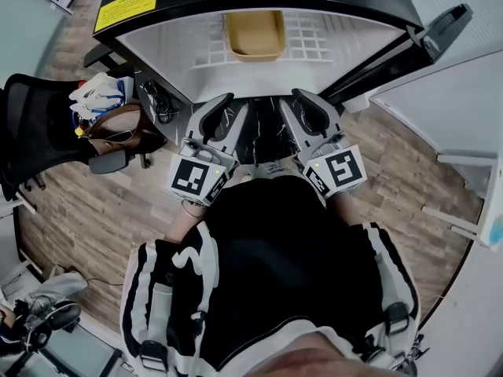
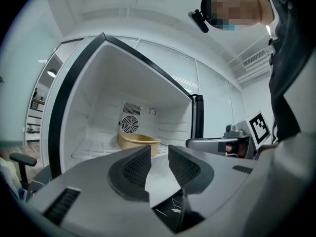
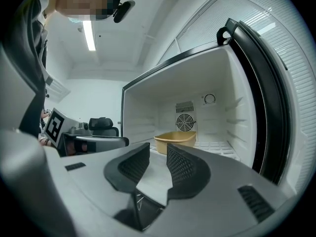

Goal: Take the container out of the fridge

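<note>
A tan plastic container (image 1: 254, 34) sits on the white wire shelf (image 1: 338, 34) deep inside the open fridge, below a round fan grille at the back. It also shows as the tan container (image 2: 139, 143) in the left gripper view and as the same container (image 3: 175, 139) in the right gripper view. My left gripper (image 1: 228, 107) and right gripper (image 1: 297, 100) are side by side in front of the fridge mouth, well short of the container. Both point level at it. The left gripper (image 2: 159, 149) and the right gripper (image 3: 158, 147) each have a gap between the pads with nothing in it.
The fridge door (image 1: 440, 30) stands swung open at the right. A black office chair (image 1: 31, 132) and a brown bag (image 1: 118, 128) stuffed with white items stand on the wood floor at the left. A yellow label (image 1: 126, 8) is on the fridge top.
</note>
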